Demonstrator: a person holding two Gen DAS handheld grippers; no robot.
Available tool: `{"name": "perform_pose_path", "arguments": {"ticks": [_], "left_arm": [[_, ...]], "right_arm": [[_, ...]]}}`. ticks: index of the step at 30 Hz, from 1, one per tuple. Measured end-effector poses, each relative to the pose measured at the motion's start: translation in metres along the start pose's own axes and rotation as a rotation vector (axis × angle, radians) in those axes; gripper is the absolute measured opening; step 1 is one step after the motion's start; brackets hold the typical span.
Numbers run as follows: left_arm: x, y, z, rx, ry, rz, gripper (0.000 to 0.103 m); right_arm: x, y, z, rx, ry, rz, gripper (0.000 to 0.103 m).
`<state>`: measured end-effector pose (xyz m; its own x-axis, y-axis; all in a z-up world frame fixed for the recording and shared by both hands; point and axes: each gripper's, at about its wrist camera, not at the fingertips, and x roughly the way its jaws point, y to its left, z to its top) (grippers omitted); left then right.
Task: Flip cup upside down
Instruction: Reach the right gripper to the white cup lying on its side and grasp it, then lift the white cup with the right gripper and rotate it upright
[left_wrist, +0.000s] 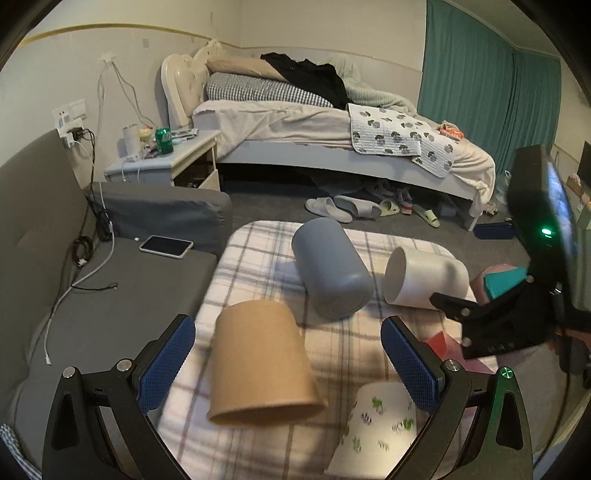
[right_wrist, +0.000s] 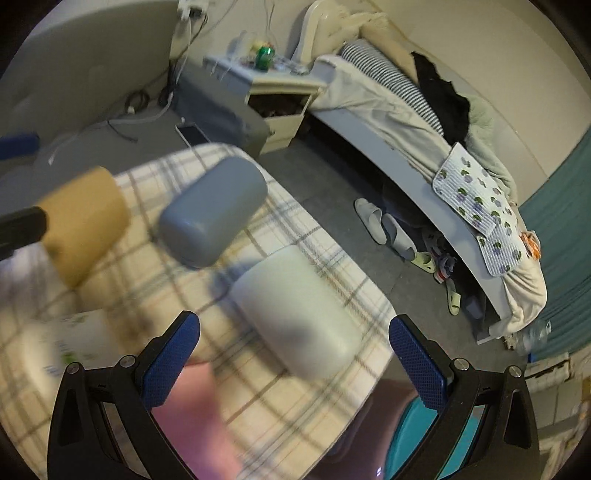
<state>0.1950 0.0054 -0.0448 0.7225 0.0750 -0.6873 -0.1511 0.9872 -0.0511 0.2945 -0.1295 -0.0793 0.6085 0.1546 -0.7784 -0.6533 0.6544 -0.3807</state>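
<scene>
Several cups sit on a plaid-covered table (left_wrist: 258, 254). A brown paper cup (left_wrist: 258, 365) stands upside down between the open jaws of my left gripper (left_wrist: 288, 363), untouched. A grey cup (left_wrist: 332, 267) and a white cup (left_wrist: 424, 277) lie on their sides behind it. A white cup with a plant print (left_wrist: 380, 424) stands upside down near the right finger. In the right wrist view my right gripper (right_wrist: 293, 363) is open and empty, with the white cup (right_wrist: 299, 314) lying just ahead between its fingers. The grey cup (right_wrist: 214, 210) and brown cup (right_wrist: 85, 221) show beyond, blurred.
A grey sofa (left_wrist: 110, 295) with a phone (left_wrist: 166, 246) and cables lies left of the table. A nightstand (left_wrist: 166, 162) and a bed (left_wrist: 332, 129) stand behind, with slippers (left_wrist: 332, 208) on the floor. My right gripper's body (left_wrist: 498, 325) hangs over the table's right edge.
</scene>
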Motion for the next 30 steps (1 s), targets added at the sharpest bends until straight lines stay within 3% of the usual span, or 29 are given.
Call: {"name": "perform_pose_path", "arguments": {"ticks": [9, 15, 19, 23, 30], "left_arm": [[0.018, 0.0, 0.001, 0.003, 0.018, -0.018, 0.103], [0.017, 0.004, 0.0, -0.014, 0.021, -0.066, 0.103], [0.01, 0.006, -0.001, -0.015, 0.01, -0.075, 0.103], [0.002, 0.008, 0.0, -0.027, 0.006, -0.079, 0.103], [-0.022, 0.011, 0.002, -0.043, -0.015, -0.085, 0.103]], "right_arm": [[0.061, -0.015, 0.001, -0.021, 0.12, 0.084, 0.103], [0.084, -0.003, 0.002, -0.019, 0.164, 0.071, 0.101], [0.088, 0.003, 0.004, -0.028, 0.181, 0.029, 0.098], [0.083, 0.003, 0.005, -0.015, 0.198, -0.013, 0.087], [0.045, -0.018, 0.001, 0.125, 0.162, -0.048, 0.075]]}}
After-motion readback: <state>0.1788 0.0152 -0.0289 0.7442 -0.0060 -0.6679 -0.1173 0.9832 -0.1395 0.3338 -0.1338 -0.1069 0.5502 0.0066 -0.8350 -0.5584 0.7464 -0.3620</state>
